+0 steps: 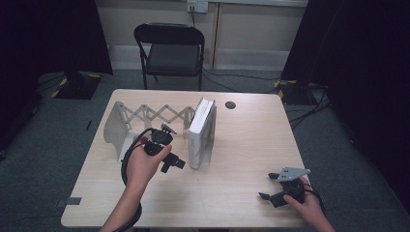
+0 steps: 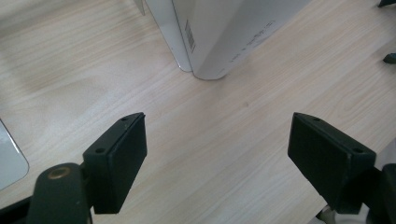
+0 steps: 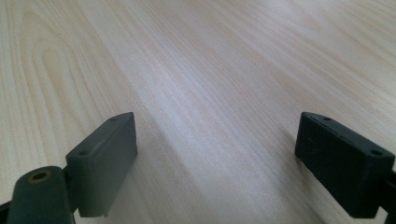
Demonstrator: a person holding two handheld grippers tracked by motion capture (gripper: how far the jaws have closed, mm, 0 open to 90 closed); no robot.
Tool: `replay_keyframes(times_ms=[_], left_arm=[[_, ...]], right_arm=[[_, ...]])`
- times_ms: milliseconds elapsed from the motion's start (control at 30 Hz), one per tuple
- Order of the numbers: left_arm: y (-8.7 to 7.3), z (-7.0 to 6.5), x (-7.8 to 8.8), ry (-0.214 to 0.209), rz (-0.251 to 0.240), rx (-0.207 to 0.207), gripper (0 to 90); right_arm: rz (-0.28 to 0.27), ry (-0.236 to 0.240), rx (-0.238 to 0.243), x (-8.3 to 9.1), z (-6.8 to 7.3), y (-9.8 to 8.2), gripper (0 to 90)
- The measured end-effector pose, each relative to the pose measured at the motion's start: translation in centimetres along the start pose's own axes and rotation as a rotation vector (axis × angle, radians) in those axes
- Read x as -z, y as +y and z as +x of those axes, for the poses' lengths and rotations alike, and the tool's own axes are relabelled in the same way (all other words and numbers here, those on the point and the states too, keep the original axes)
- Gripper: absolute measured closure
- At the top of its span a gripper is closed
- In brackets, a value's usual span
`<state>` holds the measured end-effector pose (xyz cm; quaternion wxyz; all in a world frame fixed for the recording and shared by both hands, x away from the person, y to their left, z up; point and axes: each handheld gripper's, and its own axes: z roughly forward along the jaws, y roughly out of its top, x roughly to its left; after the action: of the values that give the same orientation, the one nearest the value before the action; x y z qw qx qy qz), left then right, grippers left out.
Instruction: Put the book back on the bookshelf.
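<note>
White book (image 1: 200, 133) upright mid-table, at twelve o'clock from left gripper (image 2: 215, 154), near it, not touching. Barcode (image 2: 190, 41) on cover; small print too tiny to read. Left jaws spread, holding nothing. Right gripper (image 1: 273, 186) at five o'clock, jaws spread, nothing between. Pale wood table (image 1: 241, 159), grey carpet (image 1: 48, 145), black chair (image 1: 169, 50) behind.

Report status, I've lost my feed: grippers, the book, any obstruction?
Left gripper open, empty, aimed at the white book. Right gripper open, idle over bare table. Book upright against the expanding bookend rack. Nothing between jaws and book.
</note>
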<state>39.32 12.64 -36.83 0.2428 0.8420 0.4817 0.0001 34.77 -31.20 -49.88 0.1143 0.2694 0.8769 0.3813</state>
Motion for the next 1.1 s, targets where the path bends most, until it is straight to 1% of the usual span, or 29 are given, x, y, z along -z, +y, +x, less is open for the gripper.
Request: replay_keyframes(times_ms=[67, 100, 300, 367, 400, 433, 467, 567, 733, 767, 800, 867, 933, 1033, 1100], left_arm=[[-0.1, 0.2, 0.0, 0.001, 0.004, -0.008, 19.4], [-0.2, 0.2, 0.0, 0.005, 0.002, -0.001, 19.5], [-0.6, 0.7, 0.0, 0.012, 0.004, 0.01, 19.3], [-0.7, 0.9, -0.1, 0.015, 0.008, 0.007, 19.2], [-0.8, 1.0, -0.1, 0.014, 0.007, 0.016, 19.2], [-0.8, 1.1, -0.1, 0.012, 0.011, 0.015, 19.2], [-0.9, 1.1, -0.1, 0.014, 0.01, 0.025, 19.2], [-1.1, 1.3, -0.2, 0.012, 0.014, 0.022, 19.4], [-1.4, 1.6, -0.4, 0.014, 0.015, 0.039, 18.9], [-1.4, 1.7, -0.4, 0.014, 0.019, 0.038, 18.9], [-1.5, 1.7, -0.5, 0.009, 0.024, 0.045, 18.9], [-1.6, 1.9, -0.6, 0.014, 0.026, 0.039, 18.9], [-1.7, 2.0, -0.7, 0.017, 0.024, 0.049, 18.9], [-1.9, 2.2, -0.8, 0.014, 0.025, 0.044, 18.8], [-2.1, 2.3, -0.8, 0.02, 0.026, 0.047, 18.9]], right_arm=[[0.001, 0.0, -0.001, 0.0, 0.0, 0.0, 12.3], [0.0, 0.0, 0.0, 0.0, 0.0, 0.0, 12.4], [0.001, 0.0, -0.001, 0.0, 0.0, 0.0, 12.4], [0.0, 0.0, 0.0, 0.0, 0.0, 0.0, 12.4], [0.0, 0.0, 0.0, 0.0, 0.0, 0.0, 12.4], [0.0, 0.0, 0.0, 0.0, 0.0, 0.0, 12.4], [0.001, 0.0, -0.001, 0.0, 0.0, 0.0, 12.4], [0.0, 0.0, 0.0, 0.0, 0.0, 0.0, 12.4], [0.0, 0.0, 0.0, 0.0, 0.0, 0.0, 12.3], [0.0, 0.0, 0.0, 0.0, 0.0, 0.0, 12.4], [0.0, 0.0, 0.0, 0.0, 0.0, 0.0, 12.4], [0.001, 0.0, -0.001, 0.0, 0.0, 0.0, 12.4], [0.0, 0.0, 0.0, 0.0, 0.0, 0.0, 12.4], [0.0, 0.0, 0.0, 0.0, 0.0, 0.0, 12.3], [0.001, 0.0, -0.001, 0.0, 0.0, 0.0, 12.3]])
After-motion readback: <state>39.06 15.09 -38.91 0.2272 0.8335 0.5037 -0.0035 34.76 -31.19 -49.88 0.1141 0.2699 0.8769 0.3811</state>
